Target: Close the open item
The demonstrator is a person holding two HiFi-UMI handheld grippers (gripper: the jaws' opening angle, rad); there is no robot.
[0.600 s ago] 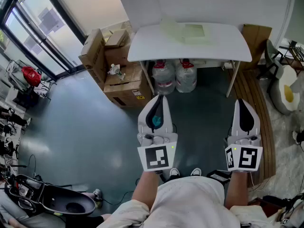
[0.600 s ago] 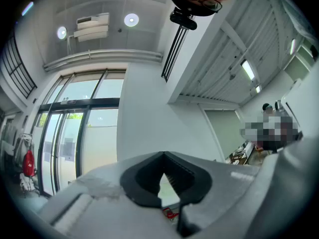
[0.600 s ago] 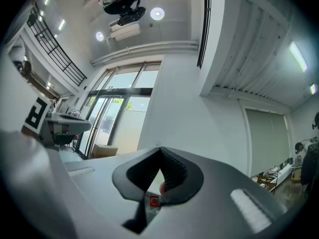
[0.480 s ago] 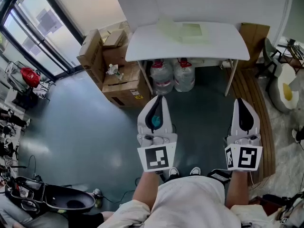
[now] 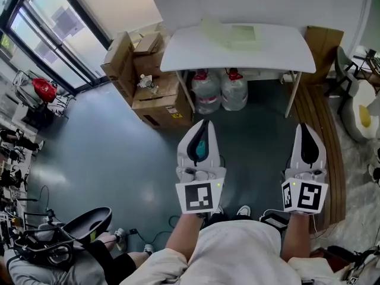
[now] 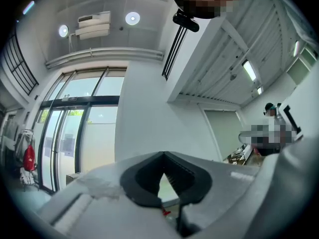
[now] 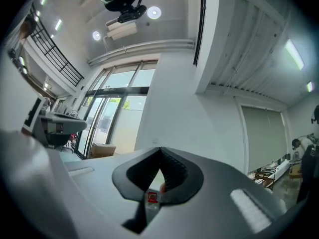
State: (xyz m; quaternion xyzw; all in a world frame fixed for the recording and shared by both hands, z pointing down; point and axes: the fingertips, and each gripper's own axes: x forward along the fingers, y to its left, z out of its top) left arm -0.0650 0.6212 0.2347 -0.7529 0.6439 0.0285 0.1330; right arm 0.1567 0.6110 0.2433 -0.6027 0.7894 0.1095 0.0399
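A white table (image 5: 279, 52) stands ahead of me against the wall. On it lies a flat pale green item (image 5: 242, 34) beside a translucent one (image 5: 212, 28); from here I cannot tell what is open. My left gripper (image 5: 203, 123) and right gripper (image 5: 304, 126) are held side by side at waist height, well short of the table and pointing toward it. Both are shut with nothing between the jaws. In the left gripper view the left gripper (image 6: 163, 156) points up at the wall and ceiling, as does the right gripper (image 7: 160, 151) in the right gripper view.
Two water jugs (image 5: 206, 94) (image 5: 235, 91) stand under the table. Stacked cardboard boxes (image 5: 153, 97) sit to its left, with glass doors (image 5: 53, 40) beyond. A wooden slatted strip (image 5: 323, 129) and an egg-shaped cushion (image 5: 363, 114) lie at the right. A black seat (image 5: 86, 221) is at lower left.
The head view has shifted slightly. The black seat at lower left has tipped up and moved right. Both grippers keep the same shut pose.
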